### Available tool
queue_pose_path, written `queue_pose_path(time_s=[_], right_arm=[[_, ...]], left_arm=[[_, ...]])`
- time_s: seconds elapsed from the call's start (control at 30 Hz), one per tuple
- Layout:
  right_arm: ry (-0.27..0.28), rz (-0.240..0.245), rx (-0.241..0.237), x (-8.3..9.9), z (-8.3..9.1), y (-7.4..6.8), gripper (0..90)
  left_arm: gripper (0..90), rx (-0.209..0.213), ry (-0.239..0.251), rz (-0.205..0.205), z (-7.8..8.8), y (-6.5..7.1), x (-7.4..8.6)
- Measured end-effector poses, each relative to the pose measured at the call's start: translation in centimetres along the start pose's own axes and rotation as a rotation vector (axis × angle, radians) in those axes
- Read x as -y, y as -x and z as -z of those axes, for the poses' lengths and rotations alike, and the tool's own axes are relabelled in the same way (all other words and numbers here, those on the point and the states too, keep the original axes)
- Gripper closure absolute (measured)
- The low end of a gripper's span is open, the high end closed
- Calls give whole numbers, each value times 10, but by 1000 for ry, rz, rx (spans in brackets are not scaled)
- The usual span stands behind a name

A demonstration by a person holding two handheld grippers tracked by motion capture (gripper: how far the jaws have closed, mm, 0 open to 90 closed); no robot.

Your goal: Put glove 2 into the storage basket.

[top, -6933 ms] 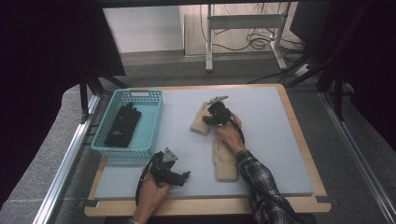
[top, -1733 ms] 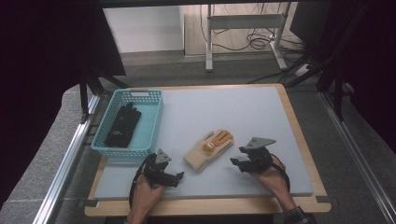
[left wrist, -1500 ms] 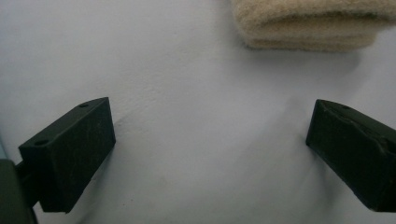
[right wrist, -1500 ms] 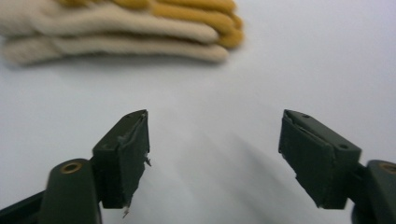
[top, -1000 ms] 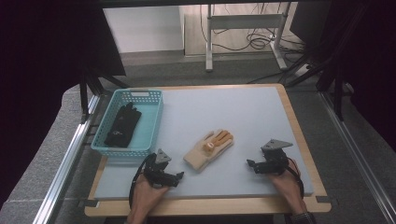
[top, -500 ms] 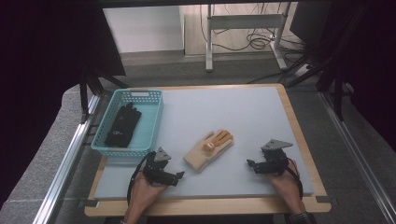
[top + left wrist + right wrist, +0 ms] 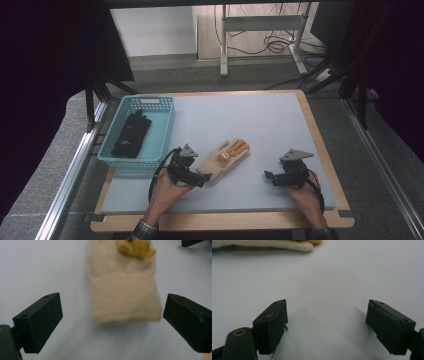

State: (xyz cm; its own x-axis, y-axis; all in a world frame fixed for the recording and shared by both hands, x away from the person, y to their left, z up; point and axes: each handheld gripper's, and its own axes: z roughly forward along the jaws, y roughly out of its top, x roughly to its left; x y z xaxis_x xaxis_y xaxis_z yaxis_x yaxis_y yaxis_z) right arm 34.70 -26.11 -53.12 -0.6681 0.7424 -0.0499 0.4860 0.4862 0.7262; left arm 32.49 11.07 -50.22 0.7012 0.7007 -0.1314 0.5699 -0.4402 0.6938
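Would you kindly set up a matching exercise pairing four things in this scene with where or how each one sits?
Things:
1. cream knitted glove with orange fingers
2. black glove
3. left gripper
4. right gripper

Places or states:
A. lying inside the turquoise plastic basket
B. jaws open over bare grey mat, apart from any glove
C. lying flat near the middle of the grey table mat
D. jaws open, lined up on the cream cuff

Pairs: 1-C, 2-A, 3-D, 4-B
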Motion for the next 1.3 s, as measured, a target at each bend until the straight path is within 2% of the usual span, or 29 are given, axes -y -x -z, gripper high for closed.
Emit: queue_pose_path(time_s=[0.27, 0.33, 0.43, 0.63, 0.77, 0.9, 0.93, 0.97, 1.17, 1.3], right_arm=[[0, 0, 0, 0, 0, 0, 170], [0, 0, 0, 0, 0, 0, 170], [0, 1, 0, 0, 0, 0, 170], [0, 0, 0, 0, 0, 0, 170], [1, 0, 0, 0, 0, 0, 170], [0, 0, 0, 0, 0, 0, 170], [1, 0, 0, 0, 0, 0, 170], [0, 0, 0, 0, 0, 0, 170], [0, 1, 1, 0, 0, 0, 170], [0, 1, 1, 0, 0, 0, 170]], left_arm=[[28, 25, -15, -16, -17, -2, -25], [28, 37, -21, -25, -27, 1, -34], [28, 31, -45, -42, -39, 5, -41], [29, 17, -100, -54, -63, 8, -46], [51, 1, -122, -65, -74, 10, -46], [145, -3, -136, -77, -79, 14, -46], [145, -5, -148, -88, -81, 16, -46], [203, -36, -159, -114, -82, 21, -47], [426, -31, -187, -127, -80, 30, -52], [544, -18, -189, -117, -79, 30, -53]])
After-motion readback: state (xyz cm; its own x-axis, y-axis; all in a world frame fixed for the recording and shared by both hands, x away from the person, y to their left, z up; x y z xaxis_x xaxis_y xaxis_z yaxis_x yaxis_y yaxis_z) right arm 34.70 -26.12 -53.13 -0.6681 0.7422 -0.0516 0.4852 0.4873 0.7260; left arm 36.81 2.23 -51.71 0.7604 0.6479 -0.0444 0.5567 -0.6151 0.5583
